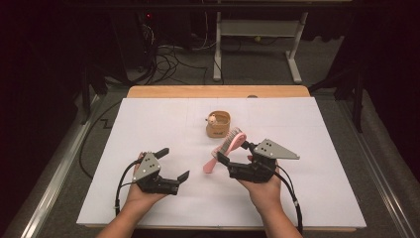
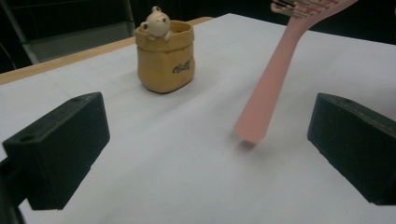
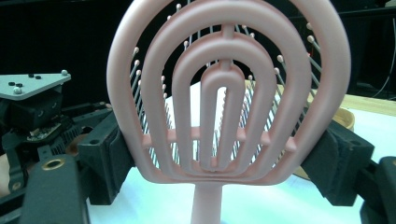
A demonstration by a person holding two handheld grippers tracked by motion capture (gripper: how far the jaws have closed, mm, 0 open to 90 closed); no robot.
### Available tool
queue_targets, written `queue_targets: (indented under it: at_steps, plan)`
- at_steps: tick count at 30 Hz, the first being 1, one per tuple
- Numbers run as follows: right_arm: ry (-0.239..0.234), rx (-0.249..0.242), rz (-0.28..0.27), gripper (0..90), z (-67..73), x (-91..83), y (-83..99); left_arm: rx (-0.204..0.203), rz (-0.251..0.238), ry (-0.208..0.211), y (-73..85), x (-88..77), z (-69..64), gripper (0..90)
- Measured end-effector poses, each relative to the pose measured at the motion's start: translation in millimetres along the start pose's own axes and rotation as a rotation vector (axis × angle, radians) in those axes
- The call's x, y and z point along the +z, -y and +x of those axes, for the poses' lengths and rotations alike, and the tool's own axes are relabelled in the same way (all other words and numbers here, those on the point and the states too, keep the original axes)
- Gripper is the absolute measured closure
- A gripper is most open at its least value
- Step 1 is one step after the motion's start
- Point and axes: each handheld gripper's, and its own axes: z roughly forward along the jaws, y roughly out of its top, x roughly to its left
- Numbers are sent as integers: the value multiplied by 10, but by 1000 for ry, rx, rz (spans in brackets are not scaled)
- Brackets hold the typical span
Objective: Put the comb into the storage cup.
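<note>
Here the right claw (image 1: 233,152) pinches the pink brush (image 1: 225,148) near the worktop (image 1: 148,119) middle, hiding part of its head, while the left claw (image 1: 173,163) is spread wide, holding nothing.

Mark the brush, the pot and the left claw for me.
brush (image 3: 219,93): right gripper view, centre of its pink head.
pot (image 2: 164,63): left gripper view, front wall.
left claw (image 1: 174,163): high view, midway between its open tips.

We grip the pink hairbrush (image 3: 229,93) by the sides of its looped, vented head between our right gripper's (image 3: 224,154) black jaws, our left gripper (image 3: 37,121) beyond.
</note>
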Motion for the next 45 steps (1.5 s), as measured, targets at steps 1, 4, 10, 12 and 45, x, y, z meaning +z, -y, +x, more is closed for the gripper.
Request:
queue_targets:
  at_steps: [1,4,10,12,45]
  plan:
    - [2,0,-1,203,-3,-4,-1,2,4,-7,16,-30,31,0]
    - [5,-4,-1,203,-8,-17,-6,-4,8,-22,50,-84,83,0]
    - [17,-10,-6,203,-31,-50,-16,-29,-16,-48,125,-169,170,0]
    - [21,-9,-4,203,-42,-62,-15,-48,-24,-49,155,-190,207,0]
    - [120,-5,-26,203,-307,-338,-49,-74,-30,-74,236,-293,337,0]
